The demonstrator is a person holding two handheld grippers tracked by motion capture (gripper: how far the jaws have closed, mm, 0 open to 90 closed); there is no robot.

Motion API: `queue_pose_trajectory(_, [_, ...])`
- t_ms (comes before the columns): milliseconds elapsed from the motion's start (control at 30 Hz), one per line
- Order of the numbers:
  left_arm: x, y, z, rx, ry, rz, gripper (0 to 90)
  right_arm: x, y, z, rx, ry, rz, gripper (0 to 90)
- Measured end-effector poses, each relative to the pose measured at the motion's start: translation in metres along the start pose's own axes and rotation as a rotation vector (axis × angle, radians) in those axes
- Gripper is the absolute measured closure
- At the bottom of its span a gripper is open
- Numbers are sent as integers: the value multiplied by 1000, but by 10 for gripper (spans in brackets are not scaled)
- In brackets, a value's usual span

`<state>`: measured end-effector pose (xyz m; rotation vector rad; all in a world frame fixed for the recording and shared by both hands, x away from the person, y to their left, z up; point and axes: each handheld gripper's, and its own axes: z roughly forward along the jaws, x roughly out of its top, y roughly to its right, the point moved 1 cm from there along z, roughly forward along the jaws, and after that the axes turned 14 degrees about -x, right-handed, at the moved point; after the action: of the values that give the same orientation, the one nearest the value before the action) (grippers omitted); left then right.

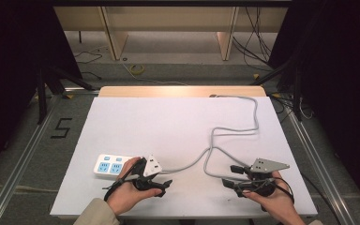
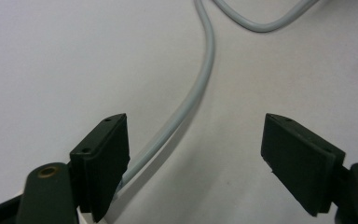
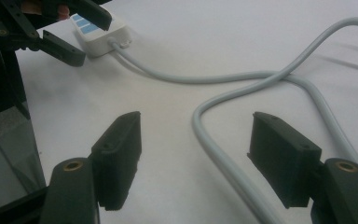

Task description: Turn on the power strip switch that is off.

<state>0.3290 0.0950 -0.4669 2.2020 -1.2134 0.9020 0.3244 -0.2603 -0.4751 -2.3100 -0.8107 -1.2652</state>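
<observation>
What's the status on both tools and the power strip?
Left tool open, grey cord between its jaws. Right tool open over cord. Power strip flat on table, beside left hand.

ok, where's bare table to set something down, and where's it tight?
Free: the far-left stretch beyond the power strip, and the far edge left of the grey cable. Crowded: the near edge, where the left gripper and right gripper, both open, sit beside the cable's loop.

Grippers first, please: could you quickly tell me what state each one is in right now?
Left gripper: open, holding nothing; the grey cable lies between its tongs, ungripped.
Right gripper: open, holding nothing; the cable loops between its tongs too.
</observation>
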Motion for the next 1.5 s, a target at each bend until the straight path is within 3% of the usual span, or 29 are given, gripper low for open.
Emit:
queue_pose_trajectory(267, [0,-1,-3,10,-1,-1,267,-1,-1,-2,-4,-7,-5,349])
queue_pose_trajectory(433, [2,-2,-6,32,-4,5,370,0,-1,-1,-3,0,-11,350])
queue_pose_trajectory(867, [4,-16,-19,125,49,-26,881,0,-1,-1,-1,5,-12,350])
queue_pose_trajectory(1500, [2,-28,-31,179,3,-58,896,0,-2,-1,-5,-1,-9,350])
